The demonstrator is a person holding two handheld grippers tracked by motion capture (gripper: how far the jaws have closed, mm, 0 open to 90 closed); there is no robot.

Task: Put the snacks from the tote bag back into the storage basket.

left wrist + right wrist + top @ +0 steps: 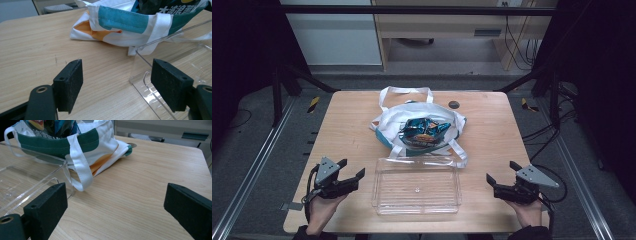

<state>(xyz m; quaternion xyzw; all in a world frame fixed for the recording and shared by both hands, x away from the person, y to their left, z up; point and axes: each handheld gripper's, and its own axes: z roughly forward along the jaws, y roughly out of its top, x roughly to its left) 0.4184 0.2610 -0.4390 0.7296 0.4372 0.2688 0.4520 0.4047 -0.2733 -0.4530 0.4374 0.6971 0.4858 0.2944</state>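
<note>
Both claws (351,169) (501,171) wide apart, empty

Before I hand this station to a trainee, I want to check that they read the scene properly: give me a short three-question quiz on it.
1. True or false: the clear plastic tray has snack packets in it.
2. Where is the blue snack bag? A) lying on the bare table B) in the open white tote bag C) between the jaws of the left gripper
3. In a few words, how do the jaws of the left gripper and the right gripper stand?

Key:
1. False; it is empty.
2. B
3. Both are open and hold nothing, one at each end of the tray.
</note>
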